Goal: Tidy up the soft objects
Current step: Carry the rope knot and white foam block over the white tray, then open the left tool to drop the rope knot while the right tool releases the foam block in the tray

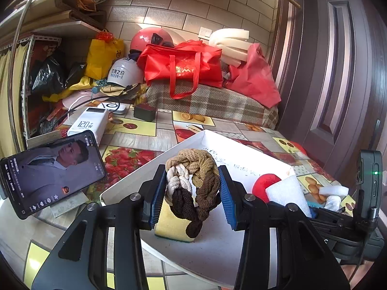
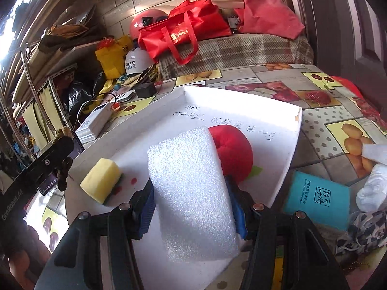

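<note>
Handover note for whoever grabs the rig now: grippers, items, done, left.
Left gripper: shut on braided scrunchie, over the white tray.
Right gripper: shut on white foam block, over the tray too.
In tray: yellow sponge, red plush ball.
Outside it, on the table: teal tissue pack, white foam piece.
Left: set down both held items, then the loose ones.

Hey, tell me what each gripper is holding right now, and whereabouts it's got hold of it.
The left gripper pinches the braided scrunchie across its sides. The right gripper clamps the white foam block by its long side faces.
</note>
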`<act>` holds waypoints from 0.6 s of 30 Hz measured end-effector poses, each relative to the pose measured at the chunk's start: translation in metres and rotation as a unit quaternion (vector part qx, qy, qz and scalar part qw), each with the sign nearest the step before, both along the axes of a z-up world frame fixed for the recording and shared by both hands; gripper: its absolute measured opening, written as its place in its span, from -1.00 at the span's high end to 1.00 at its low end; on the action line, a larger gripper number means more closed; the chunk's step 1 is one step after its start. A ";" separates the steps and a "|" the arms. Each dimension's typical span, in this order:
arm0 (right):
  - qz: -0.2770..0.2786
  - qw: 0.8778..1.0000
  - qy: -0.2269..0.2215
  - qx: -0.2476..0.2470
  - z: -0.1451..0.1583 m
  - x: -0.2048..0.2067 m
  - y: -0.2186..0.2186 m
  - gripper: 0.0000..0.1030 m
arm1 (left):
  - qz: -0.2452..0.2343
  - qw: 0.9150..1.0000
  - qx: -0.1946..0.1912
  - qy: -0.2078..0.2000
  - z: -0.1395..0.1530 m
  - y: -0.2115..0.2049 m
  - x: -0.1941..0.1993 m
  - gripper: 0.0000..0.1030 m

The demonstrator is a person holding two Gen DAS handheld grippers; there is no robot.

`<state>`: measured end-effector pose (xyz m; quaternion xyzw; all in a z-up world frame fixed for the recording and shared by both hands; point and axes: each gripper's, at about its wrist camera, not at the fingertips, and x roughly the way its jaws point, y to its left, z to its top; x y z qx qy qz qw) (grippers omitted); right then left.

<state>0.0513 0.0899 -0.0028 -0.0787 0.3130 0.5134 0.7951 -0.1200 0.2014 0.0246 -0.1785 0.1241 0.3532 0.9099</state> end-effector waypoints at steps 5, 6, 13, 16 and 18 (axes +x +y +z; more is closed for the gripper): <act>-0.004 1.000 -0.009 -0.001 0.002 -0.003 0.000 -0.09 | -0.019 0.999 0.028 0.041 0.001 -0.008 0.028 0.02; -0.005 1.000 -0.004 0.001 0.002 -0.001 -0.001 -0.17 | -0.022 0.998 0.034 0.052 0.001 -0.010 0.034 -0.05; -0.025 0.999 -0.036 0.003 0.008 -0.007 -0.001 -1.00 | 0.016 0.997 0.063 0.037 0.005 -0.016 0.027 -1.00; -0.028 0.998 -0.047 0.010 0.010 -0.009 -0.003 -1.00 | 0.017 0.997 0.071 0.029 0.007 -0.019 0.024 -1.00; -0.034 0.998 -0.045 0.015 0.011 -0.007 -0.005 -1.00 | 0.022 0.996 0.082 0.017 0.009 -0.023 0.019 -1.00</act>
